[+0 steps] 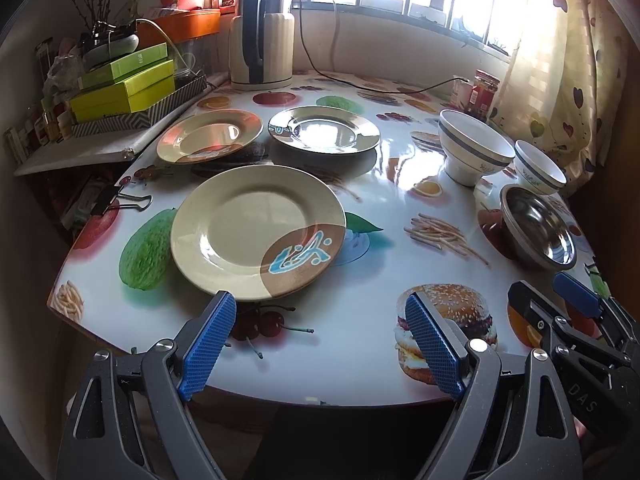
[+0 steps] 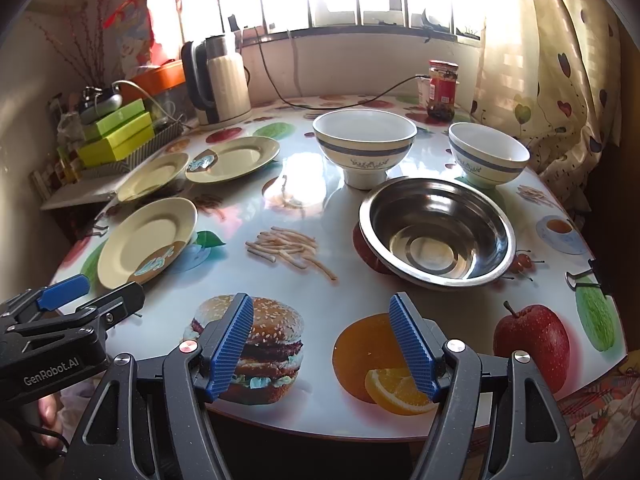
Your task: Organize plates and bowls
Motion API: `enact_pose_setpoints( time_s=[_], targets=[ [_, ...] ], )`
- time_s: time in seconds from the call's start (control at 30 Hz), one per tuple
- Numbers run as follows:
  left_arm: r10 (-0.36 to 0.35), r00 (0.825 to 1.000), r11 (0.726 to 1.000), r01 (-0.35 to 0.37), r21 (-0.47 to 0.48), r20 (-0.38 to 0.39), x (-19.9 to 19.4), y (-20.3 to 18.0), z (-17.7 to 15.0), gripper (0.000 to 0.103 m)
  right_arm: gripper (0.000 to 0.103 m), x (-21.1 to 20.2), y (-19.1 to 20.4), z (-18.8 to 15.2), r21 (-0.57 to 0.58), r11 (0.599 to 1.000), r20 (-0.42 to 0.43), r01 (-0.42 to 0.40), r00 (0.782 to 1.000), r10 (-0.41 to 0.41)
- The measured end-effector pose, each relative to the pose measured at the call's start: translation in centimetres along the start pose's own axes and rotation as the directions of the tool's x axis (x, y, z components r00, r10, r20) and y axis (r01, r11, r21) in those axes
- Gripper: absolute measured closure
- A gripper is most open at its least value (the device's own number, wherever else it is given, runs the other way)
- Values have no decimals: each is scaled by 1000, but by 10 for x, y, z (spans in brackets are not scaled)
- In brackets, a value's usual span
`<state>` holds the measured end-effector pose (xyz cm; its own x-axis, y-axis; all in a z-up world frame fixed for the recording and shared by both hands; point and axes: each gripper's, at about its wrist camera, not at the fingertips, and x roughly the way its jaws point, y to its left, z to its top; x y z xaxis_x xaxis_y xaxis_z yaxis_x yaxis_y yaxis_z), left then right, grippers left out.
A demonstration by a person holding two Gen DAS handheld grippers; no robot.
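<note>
Three beige plates lie apart on the table: a near one (image 1: 256,232) (image 2: 146,242), a far left one (image 1: 208,136) (image 2: 154,176) and a far right one (image 1: 324,130) (image 2: 234,158). Two white bowls with blue bands stand at the right, a larger (image 1: 472,148) (image 2: 364,144) and a smaller (image 1: 538,170) (image 2: 488,154). A steel bowl (image 1: 538,228) (image 2: 436,232) sits in front of them. My left gripper (image 1: 320,344) is open and empty, just short of the near plate. My right gripper (image 2: 322,346) (image 1: 560,300) is open and empty over the table's front edge, short of the steel bowl.
The round table (image 1: 360,340) has a glossy fruit-and-burger print. An electric kettle (image 1: 262,36) and its cord stand at the back. Green boxes (image 1: 124,80) are stacked at the back left. A jar (image 2: 442,90) stands near the curtain (image 2: 560,60). Binder clips (image 1: 120,200) (image 2: 588,276) grip the table edge.
</note>
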<state>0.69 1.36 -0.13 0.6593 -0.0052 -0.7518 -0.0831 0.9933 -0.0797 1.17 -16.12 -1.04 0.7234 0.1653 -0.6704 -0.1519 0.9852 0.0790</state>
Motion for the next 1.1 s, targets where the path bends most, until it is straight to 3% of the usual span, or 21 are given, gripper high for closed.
enact_pose_setpoints(
  time_s=[1.1],
  targets=[
    [8, 1000, 1000, -8, -21, 9, 9, 11, 11, 16, 29, 8, 10, 13, -36, 999, -2, -14, 1000, 14]
  ],
)
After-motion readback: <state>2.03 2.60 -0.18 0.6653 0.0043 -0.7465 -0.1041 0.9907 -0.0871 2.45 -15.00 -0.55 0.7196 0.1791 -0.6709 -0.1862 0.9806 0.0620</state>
